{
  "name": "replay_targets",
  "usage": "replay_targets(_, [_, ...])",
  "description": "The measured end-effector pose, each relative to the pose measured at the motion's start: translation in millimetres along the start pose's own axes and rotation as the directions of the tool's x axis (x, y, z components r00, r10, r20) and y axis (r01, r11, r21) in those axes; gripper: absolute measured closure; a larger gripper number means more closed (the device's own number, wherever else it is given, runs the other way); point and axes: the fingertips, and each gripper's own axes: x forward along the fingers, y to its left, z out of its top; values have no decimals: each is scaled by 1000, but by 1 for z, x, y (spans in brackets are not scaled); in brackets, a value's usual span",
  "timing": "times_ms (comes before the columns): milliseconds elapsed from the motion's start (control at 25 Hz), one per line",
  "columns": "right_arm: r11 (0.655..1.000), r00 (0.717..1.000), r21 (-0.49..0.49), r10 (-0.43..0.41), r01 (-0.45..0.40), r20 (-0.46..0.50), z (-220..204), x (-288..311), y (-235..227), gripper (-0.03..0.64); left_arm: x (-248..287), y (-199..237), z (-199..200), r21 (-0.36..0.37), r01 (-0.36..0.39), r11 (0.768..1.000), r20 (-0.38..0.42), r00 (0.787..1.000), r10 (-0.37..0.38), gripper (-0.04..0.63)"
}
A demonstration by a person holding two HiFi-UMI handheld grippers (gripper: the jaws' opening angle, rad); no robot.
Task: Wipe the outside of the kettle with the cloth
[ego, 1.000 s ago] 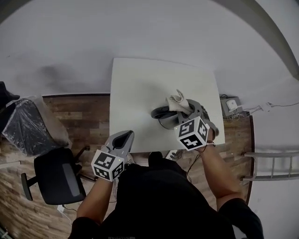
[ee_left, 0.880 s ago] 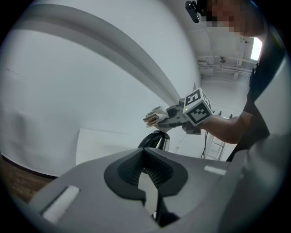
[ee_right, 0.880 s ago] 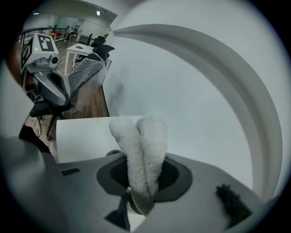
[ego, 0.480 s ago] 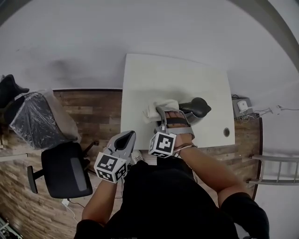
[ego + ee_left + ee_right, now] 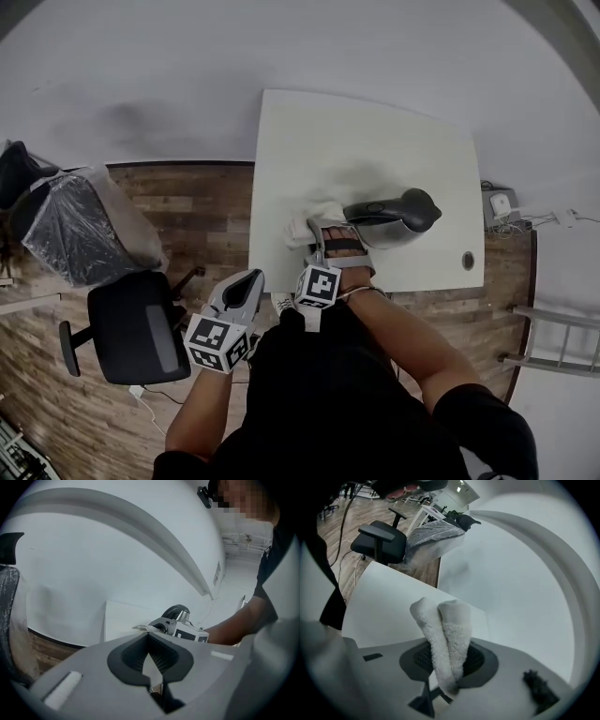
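We clamp the white folded terry cloth (image 5: 302,226) in the right gripper (image 5: 325,242), with the dark rounded kettle (image 5: 394,220) just to its right for wiping; the left gripper (image 5: 246,284) is closed and empty.

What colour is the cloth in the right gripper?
The cloth is white, with a terry texture; clearest in the right gripper view.

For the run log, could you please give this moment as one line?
right claw: shut on cloth | left claw: shut, empty | kettle: on table
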Motion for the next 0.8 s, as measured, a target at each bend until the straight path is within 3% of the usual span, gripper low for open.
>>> replay_targets(480, [979,994,179,102,-96,-26,-43,16,39,513,28,-16,-5,36,63,997,-73,995,-61,589])
replay_targets(680, [924,979,346,195,-163,-59,-76,-19,44,512,40,-32,17,81,126,989,-35,992,-123,589])
replay_targets(800, [864,971,462,238,-201,-23,-108,-70,45,512,47,-50,23,86,150,985,-4,989,-150,589])
